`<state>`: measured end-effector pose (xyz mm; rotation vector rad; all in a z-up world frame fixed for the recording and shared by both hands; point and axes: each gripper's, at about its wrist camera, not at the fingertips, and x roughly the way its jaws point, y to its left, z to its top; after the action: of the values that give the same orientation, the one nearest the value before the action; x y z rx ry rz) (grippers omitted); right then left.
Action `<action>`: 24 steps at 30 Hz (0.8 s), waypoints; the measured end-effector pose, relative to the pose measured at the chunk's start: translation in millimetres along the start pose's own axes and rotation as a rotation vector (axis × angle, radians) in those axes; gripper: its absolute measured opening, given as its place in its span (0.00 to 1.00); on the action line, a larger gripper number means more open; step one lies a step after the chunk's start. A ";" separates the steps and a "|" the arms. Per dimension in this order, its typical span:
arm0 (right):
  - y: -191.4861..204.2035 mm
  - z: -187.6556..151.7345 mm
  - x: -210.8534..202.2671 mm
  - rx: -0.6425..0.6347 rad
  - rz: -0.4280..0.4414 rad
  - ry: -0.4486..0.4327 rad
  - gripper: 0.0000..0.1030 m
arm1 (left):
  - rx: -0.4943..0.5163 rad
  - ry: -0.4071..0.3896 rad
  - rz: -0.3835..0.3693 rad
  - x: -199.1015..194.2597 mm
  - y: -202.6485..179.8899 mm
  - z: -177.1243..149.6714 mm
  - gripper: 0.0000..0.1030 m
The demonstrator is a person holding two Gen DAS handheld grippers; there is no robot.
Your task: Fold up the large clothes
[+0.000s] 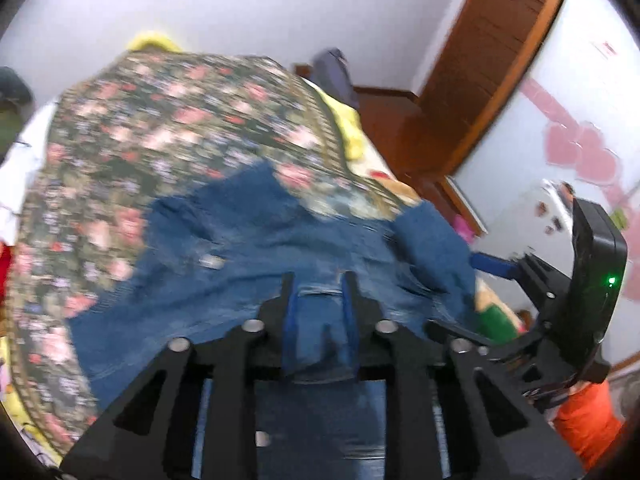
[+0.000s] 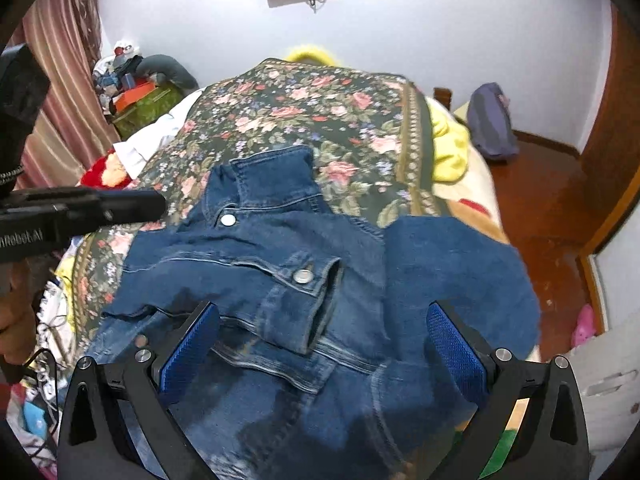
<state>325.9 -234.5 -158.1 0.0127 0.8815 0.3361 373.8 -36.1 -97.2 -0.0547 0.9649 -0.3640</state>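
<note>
Two narrow fingers of the left gripper [image 1: 319, 280] are standing slightly apart in the blurred left wrist view, with denim showing through the gap; whether they are pinching it is hard to make out. Beyond and below them the denim jacket [image 1: 256, 240] is lying on the floral bedspread [image 1: 160, 120], its near part hidden by the black linkage. To the right, the right gripper [image 1: 492, 265] is partly cut off.

From the right wrist, the right gripper [image 2: 322, 330] is hanging wide open above the denim jacket [image 2: 280, 264], pads clear of cloth. Ahead of the fingers, bare floral bedspread [image 2: 320, 112] is offering free room up to its far edge.
</note>
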 end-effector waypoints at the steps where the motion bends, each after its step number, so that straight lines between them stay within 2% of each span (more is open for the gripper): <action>1: 2.3 2.2 5.4 0.004 0.014 0.005 1.00 | -0.012 -0.010 0.026 -3.4 12.3 0.2 0.32; 6: -0.9 8.7 44.4 0.063 0.000 0.076 0.99 | -0.085 -0.029 0.190 -18.0 89.5 -14.8 0.50; 8: -4.6 7.8 58.3 0.096 0.020 0.115 0.93 | -0.103 -0.013 0.252 -16.3 118.6 -27.7 0.56; 12: -5.9 1.9 82.0 0.150 0.073 0.188 0.81 | -0.136 0.068 0.374 4.7 177.5 -65.3 0.57; 15: 0.1 -1.9 95.1 0.144 0.055 0.220 0.74 | -0.189 0.149 0.375 29.7 207.1 -98.2 0.57; 17: 3.3 -3.5 101.0 0.131 0.037 0.241 0.64 | -0.236 0.199 0.345 47.9 220.4 -119.3 0.57; 20: 7.4 -6.1 101.2 0.105 0.034 0.249 0.53 | -0.244 0.254 0.304 67.2 221.0 -141.2 0.57; 21: 9.5 -7.2 100.0 0.091 0.032 0.248 0.51 | -0.235 0.258 0.305 70.5 218.0 -145.4 0.57; 22: 13.2 -8.8 98.6 0.073 0.035 0.255 0.44 | -0.220 0.249 0.316 72.1 215.0 -149.0 0.58; 24: 18.7 -11.8 97.0 0.038 0.006 0.260 0.43 | -0.174 0.220 0.358 72.7 206.7 -153.8 0.60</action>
<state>368.7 -189.9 -236.0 0.0066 1.1453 0.3314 344.0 151.7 -285.6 0.0010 1.1980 0.0460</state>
